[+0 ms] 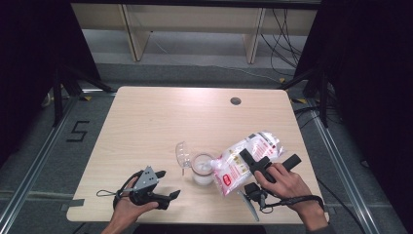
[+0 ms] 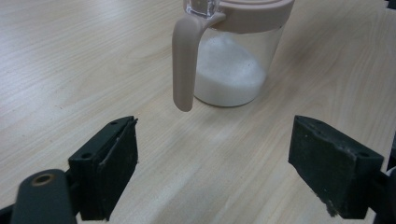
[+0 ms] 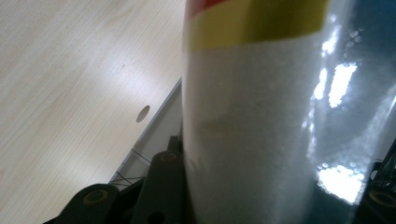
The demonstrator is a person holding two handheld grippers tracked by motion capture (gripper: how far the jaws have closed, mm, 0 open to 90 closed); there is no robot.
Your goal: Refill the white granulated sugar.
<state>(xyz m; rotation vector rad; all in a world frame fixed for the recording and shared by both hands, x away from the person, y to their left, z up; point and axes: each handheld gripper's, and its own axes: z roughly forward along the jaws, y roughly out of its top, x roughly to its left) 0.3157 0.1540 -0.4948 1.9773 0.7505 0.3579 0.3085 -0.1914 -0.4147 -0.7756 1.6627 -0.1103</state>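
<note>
We are pinching the bag (image 1: 246, 161) in the right tongs (image 1: 255, 163) over the jar (image 1: 202, 168), left tongs (image 1: 168, 185) spread, risking sugar spilling onto the surface (image 1: 160, 122)

Glossy clear plastic bag (image 1: 246, 161), clear plastic jar (image 1: 203, 168), matt pale wood-grain table (image 1: 160, 117).

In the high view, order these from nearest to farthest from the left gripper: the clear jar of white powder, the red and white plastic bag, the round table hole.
1. Clear jar of white powder, just right of the left gripper.
2. Red and white plastic bag, farther right, in the right gripper.
3. Round table hole, far edge.
</note>
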